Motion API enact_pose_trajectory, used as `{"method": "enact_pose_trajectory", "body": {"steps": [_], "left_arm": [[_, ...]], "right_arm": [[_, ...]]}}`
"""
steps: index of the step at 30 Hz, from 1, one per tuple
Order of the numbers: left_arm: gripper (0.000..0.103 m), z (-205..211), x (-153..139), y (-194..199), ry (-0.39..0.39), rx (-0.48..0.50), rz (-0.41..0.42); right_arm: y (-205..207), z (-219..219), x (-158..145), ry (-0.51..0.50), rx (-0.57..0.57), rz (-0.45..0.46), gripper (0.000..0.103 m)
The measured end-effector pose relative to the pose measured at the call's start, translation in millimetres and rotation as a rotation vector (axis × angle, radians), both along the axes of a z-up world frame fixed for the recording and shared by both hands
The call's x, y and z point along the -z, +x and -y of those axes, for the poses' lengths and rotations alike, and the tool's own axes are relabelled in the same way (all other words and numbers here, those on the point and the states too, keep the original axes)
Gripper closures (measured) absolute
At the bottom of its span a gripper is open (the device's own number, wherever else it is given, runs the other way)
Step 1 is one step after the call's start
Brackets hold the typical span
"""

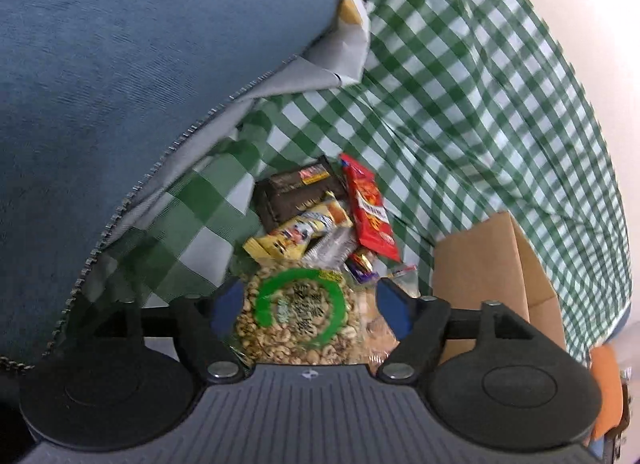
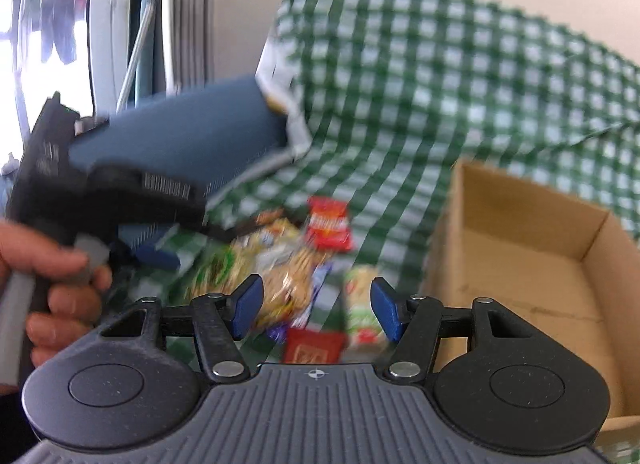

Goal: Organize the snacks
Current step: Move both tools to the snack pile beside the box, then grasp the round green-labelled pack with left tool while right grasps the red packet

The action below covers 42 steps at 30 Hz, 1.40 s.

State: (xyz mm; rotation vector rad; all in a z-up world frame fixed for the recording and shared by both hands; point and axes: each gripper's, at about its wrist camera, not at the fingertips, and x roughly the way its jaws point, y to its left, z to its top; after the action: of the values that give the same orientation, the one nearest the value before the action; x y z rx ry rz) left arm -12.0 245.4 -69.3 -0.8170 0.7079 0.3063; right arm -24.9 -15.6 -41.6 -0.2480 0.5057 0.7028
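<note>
You face a green-and-white checked cloth (image 1: 460, 103) covering the surface. A blue cushion (image 1: 140, 63) with a zipper edge lies on it at your left. Window frames (image 2: 108, 23) stand behind.

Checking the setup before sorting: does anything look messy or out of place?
Yes. The snack packets lie in a jumbled, overlapping heap on the green checked cloth, while the cardboard box beside them looks empty. The cloth is rumpled.

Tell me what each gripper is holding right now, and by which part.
Nothing is held. The left gripper stands open over the peanut bag, fingers clear of it. The right gripper is open above the snack pile.
</note>
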Motion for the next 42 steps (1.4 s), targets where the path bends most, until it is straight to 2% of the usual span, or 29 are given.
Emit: {"method": "enact_pose_trajectory", "body": {"steps": [2,6,12,16,21,24,25,27,28,29,30,32,34,37,40,42], "left_arm": [[0.019,5.0,2.7,3.2,0.030,0.010,-0.034],[0.018,3.2,13.1,8.6,0.049,-0.005,-0.109],[0.017,3.9,19.0,10.2,0.039,0.005,-0.115],[0.017,8.9,18.0,13.4,0.067,0.034,-0.116],[0.013,10.1,24.6,18.5,0.039,0.060,-0.145],[0.009,15.9,30.9,22.3,0.039,0.106,-0.189],[0.009,20.6,30.3,23.3,0.072,0.121,-0.196],[0.009,27.0,28.9,25.0,0.116,0.136,-0.199],[0.012,27.8,28.8,24.7,0.124,0.136,-0.199],[0.021,26.9,28.7,23.9,0.124,0.133,-0.196],[0.027,25.5,28.1,22.9,0.121,0.127,-0.192],[0.047,22.5,26.3,19.8,0.129,0.111,-0.189],[0.052,20.6,24.1,17.0,0.127,0.113,-0.177],[0.049,24.3,22.3,14.9,0.150,0.136,-0.182],[0.027,30.3,20.4,14.9,0.195,0.142,-0.179],[0.023,33.7,18.5,15.2,0.229,0.147,-0.175]], "right_arm": [[4.7,-14.2,9.8,-0.041,0.007,-0.046,0.036],[20.2,-23.4,29.7,-0.083,0.023,-0.155,0.034],[30.0,-30.9,53.9,-0.173,0.047,-0.243,0.030],[39.8,-36.7,68.6,-0.195,0.079,-0.301,0.030],[44.7,-42.1,76.6,-0.216,0.093,-0.339,0.030],[46.8,-40.9,76.2,-0.208,0.091,-0.354,0.032],[47.6,-39.9,76.3,-0.202,0.089,-0.362,0.034],[48.7,-39.1,75.3,-0.186,0.073,-0.372,0.046],[47.2,-39.7,74.1,-0.188,0.063,-0.364,0.054],[45.5,-40.4,72.8,-0.191,0.051,-0.358,0.056],[44.3,-40.3,71.8,-0.190,0.042,-0.356,0.057],[42.9,-38.4,68.9,-0.175,0.034,-0.356,0.058],[40.9,-36.5,63.7,-0.163,0.030,-0.346,0.059],[41.9,-31.4,59.8,-0.149,0.033,-0.357,0.059],[43.5,-28.6,63.3,-0.157,0.033,-0.395,0.058],[43.0,-28.4,68.5,-0.177,0.025,-0.417,0.057]]}}
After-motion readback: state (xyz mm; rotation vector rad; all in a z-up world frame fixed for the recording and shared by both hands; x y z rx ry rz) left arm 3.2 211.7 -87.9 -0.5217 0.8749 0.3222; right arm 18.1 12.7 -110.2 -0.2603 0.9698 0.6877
